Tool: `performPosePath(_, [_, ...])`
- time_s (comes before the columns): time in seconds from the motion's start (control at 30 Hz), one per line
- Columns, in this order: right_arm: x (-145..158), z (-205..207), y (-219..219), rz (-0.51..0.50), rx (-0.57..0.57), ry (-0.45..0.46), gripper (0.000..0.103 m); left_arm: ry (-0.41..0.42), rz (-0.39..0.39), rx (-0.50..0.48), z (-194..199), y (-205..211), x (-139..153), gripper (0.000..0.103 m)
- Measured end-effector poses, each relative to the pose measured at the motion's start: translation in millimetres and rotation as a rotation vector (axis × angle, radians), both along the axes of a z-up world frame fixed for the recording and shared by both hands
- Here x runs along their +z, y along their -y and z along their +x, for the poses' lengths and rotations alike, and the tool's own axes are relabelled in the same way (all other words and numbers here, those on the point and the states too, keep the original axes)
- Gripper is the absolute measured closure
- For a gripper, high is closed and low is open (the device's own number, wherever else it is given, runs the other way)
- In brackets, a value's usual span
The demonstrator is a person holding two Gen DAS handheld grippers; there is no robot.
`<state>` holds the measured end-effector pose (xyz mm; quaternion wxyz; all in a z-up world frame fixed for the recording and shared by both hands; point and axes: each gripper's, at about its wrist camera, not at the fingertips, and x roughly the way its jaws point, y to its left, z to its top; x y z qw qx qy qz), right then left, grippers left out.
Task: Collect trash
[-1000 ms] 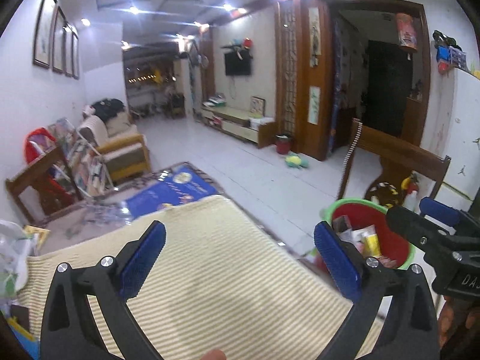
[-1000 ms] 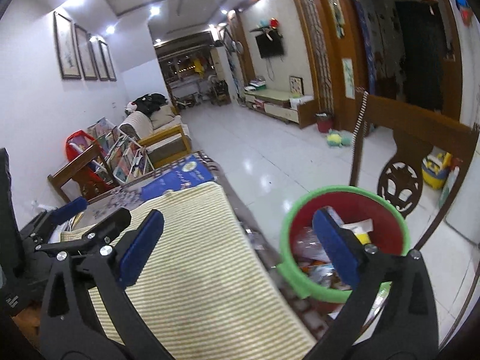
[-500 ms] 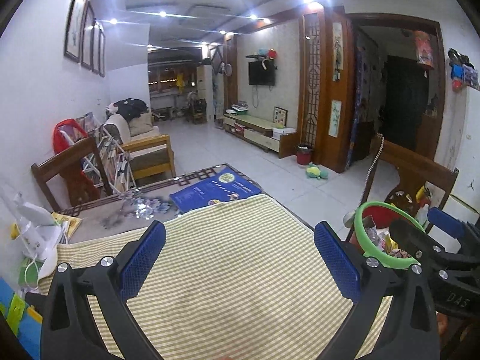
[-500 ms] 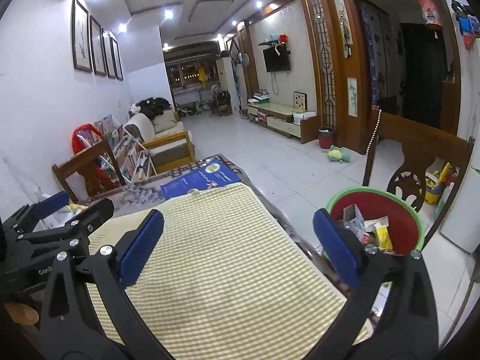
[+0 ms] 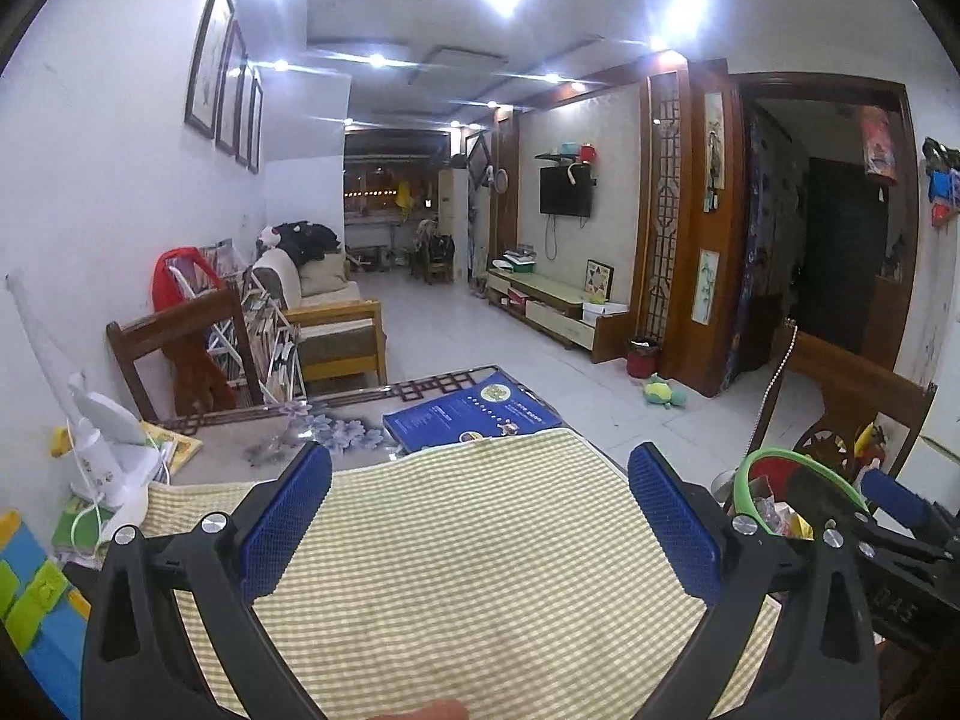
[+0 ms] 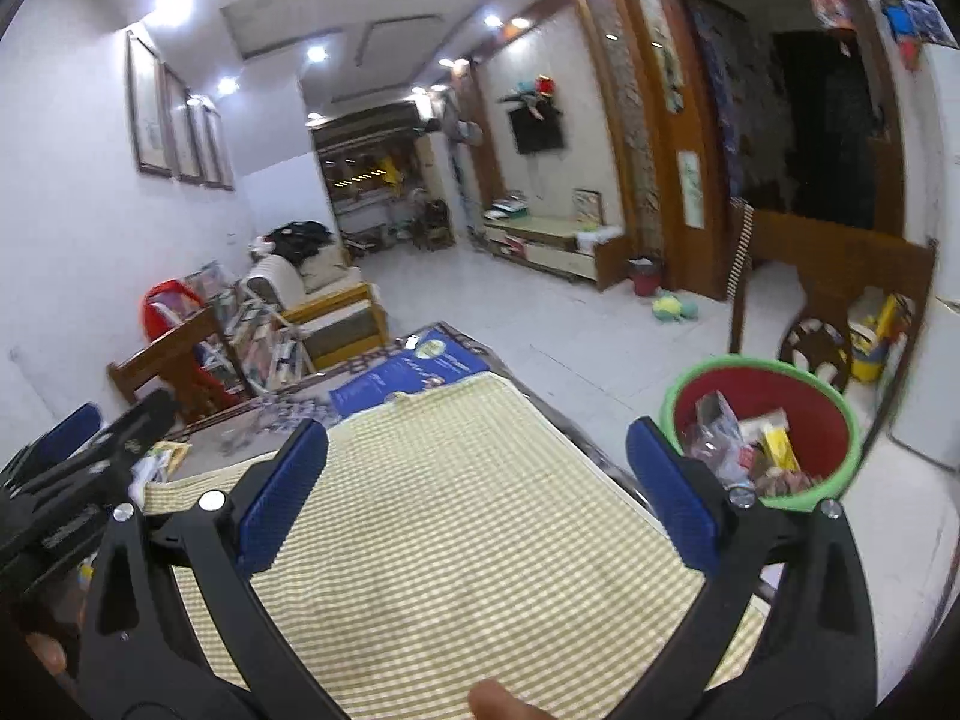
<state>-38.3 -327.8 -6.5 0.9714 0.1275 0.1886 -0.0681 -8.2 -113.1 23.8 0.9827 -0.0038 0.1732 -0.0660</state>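
Surface [image 5: 252, 450]: dark glass top with a floral print, mostly covered by a yellow-and-white checked mat [image 5: 480, 570]. A blue booklet [image 5: 474, 414] lies at the far end, its near edge tucked just under the mat. At the left edge stand a white desk lamp [image 5: 102, 450] and some yellow-covered books [image 5: 174, 447]; coloured blocks [image 5: 30, 594] sit at the near left corner.

Room: long living room with white tiled floor, ceiling spotlights, framed pictures [image 5: 225, 72] on the left wall, a wall-mounted television [image 5: 565, 192] above a low cabinet [image 5: 552, 306], a sofa [image 5: 324, 312], a wooden chair [image 5: 180, 348] at the far left of the surface, and a green stuffed toy [image 5: 660, 390] on the floor.

Trash bin [image 6: 762, 432]: red with a green rim, standing on the floor just beside the right edge of the surface, in front of a carved wooden chair [image 6: 834, 288]. It contains wrappers and packets [image 6: 744, 444].

Left claw [image 5: 480, 534]: blue-padded fingers spread wide above the mat, nothing between them, touching nothing.

Right claw [image 6: 480, 504]: spread equally wide, empty, over the mat's right half, with its right finger [image 6: 672, 498] overlapping the bin's near rim in view. A fingertip [image 6: 504, 699] shows at the bottom edge.
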Motion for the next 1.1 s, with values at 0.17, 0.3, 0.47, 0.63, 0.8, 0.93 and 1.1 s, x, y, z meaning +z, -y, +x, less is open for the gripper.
performPosePath(0.17, [0.0,-2.7,-2.8,-0.048,-0.012,0.01,0.005,-0.018,-0.018,0.019,0.5,-7.1,-3.1,0.008])
performPosePath(0.3, [-0.5,-2.6,-5.4,-0.064,-0.001,0.006,0.005,-0.032,-0.028,0.02,1.3,-7.8,-4.5,0.008])
performPosePath(0.47, [-1.8,-2.8,-2.1,-0.054,-0.005,-0.008,0.005,-0.041,-0.025,0.014,0.5,-6.8,-5.7,0.008])
performPosePath(0.63, [-2.6,-2.4,-1.5,-0.051,-0.001,-0.018,0.005,-0.049,-0.025,0.011,2.0,-6.5,-5.9,0.008])
performPosePath(0.8, [-3.7,-2.1,-0.3,-0.056,0.001,-0.018,0.005,-0.05,-0.019,0.01,3.1,-6.0,-6.0,0.008])
performPosePath(0.93, [-5.0,0.5,0.6,-0.063,0.01,-0.022,0.005,-0.054,-0.01,0.012,5.4,-6.2,-7.5,0.008])
performPosePath(1.1, [-6.4,3.2,1.2,-0.067,0.016,-0.028,0.005,-0.06,-0.008,0.018,7.0,-6.4,-7.8,0.008])
